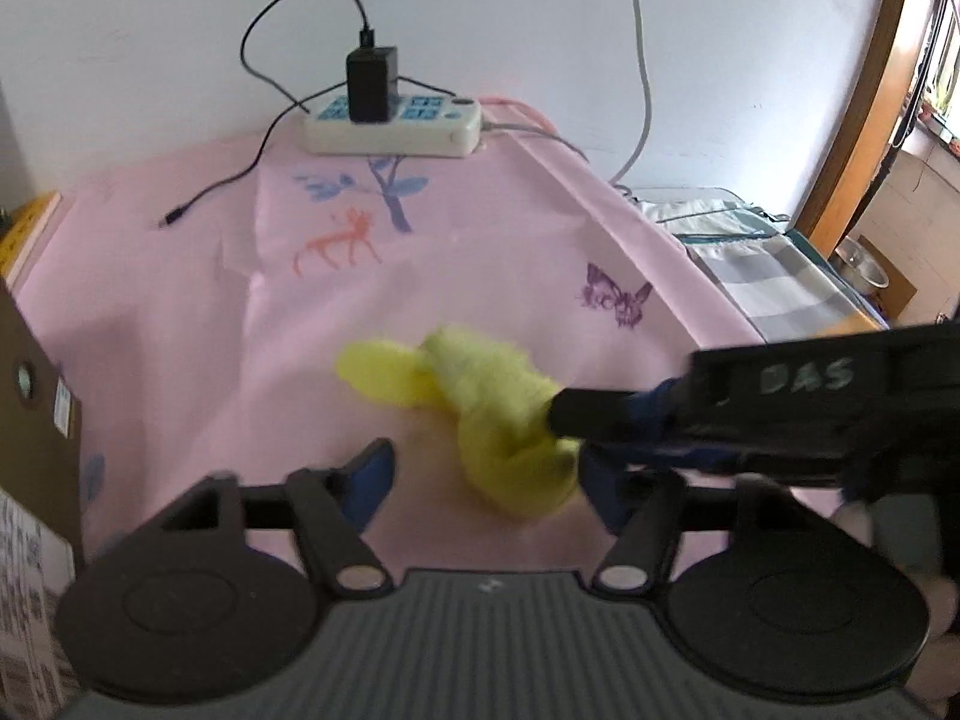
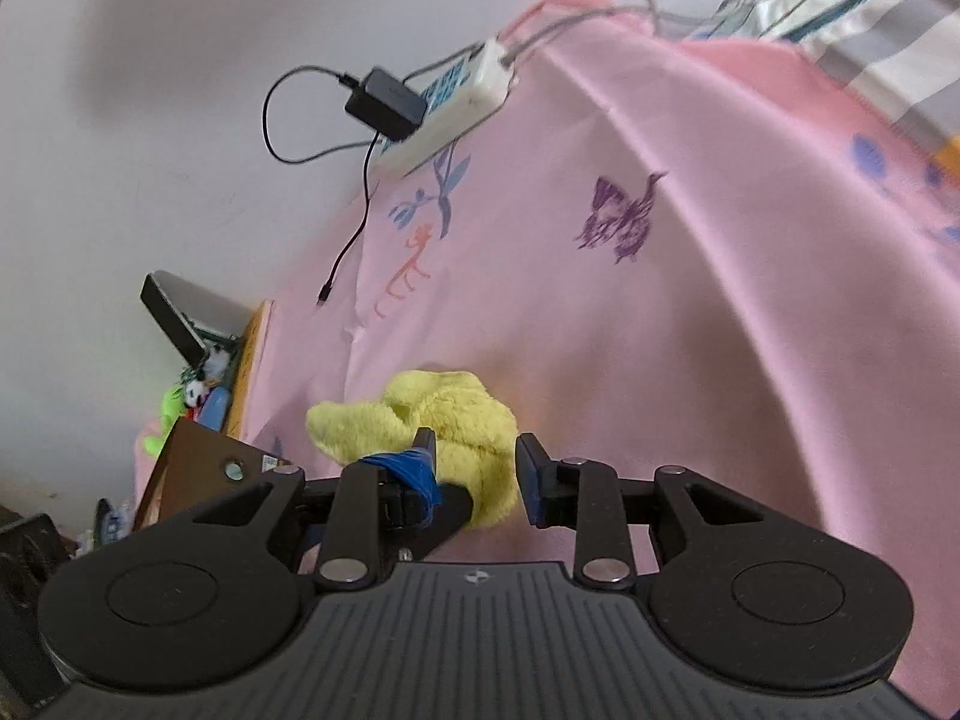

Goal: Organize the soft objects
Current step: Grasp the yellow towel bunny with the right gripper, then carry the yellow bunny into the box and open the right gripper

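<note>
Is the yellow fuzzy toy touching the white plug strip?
Apart. In the left wrist view, the yellow fuzzy toy lies near the camera, and bare pink cloth separates it from the plug strip.

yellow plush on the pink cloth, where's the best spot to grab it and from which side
Probably the thick bunched middle of the yellow plush, coming down from above with the jaws across its narrow width. It lies flat on the pink cloth, and its thin flap end would likely slip or stretch.

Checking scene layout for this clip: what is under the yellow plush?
The yellow plush lies on the pink cloth, which covers the whole surface. What the cloth itself rests on is hidden. The part of the cloth directly beneath the plush cannot be seen.
</note>
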`<state>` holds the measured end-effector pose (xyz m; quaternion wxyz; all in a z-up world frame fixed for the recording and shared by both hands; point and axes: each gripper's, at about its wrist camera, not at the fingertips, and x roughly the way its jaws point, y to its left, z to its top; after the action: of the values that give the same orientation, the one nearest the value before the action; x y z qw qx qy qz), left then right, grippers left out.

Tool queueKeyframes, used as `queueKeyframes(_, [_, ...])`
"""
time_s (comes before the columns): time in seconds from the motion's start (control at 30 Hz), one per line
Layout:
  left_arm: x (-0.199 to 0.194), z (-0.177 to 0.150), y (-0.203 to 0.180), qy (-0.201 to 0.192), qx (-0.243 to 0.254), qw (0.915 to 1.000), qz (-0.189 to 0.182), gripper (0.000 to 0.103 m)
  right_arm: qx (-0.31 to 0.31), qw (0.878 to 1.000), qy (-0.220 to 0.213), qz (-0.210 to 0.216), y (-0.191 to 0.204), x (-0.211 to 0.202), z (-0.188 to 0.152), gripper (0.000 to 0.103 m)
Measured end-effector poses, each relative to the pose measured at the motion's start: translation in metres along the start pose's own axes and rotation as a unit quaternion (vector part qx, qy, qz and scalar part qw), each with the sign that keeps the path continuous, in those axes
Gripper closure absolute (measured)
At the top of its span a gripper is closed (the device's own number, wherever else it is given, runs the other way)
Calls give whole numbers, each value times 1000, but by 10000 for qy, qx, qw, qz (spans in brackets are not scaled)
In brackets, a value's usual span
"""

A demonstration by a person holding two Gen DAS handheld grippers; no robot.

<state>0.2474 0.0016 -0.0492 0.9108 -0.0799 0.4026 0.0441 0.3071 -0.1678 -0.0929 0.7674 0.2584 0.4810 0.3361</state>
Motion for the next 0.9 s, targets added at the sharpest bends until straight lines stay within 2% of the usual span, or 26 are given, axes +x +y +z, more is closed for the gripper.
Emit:
queueKeyframes(0.07, [6,3,-2,118,2,9998,-154,63,97,9998,140,111,-3,8,4,89])
queueKeyframes(0.17, [5,1,-7,71,101,9999,-96,69,209,9990,287,261,-4,14,5,89])
queueKeyframes(0.4, [-24,-13,-7,27,45,9999,-155,71,-224,9984,300,417,8,-3,-10,91])
queueKeyframes(0.7, [-98,-61,-2,-57,384,9992,-114,73,-329,9966,422,619,38,-38,-72,92])
queueKeyframes(0.9, [-145,-77,21,-372,565,9976,-125,73,-448,9966,228,655,78,-47,-103,92])
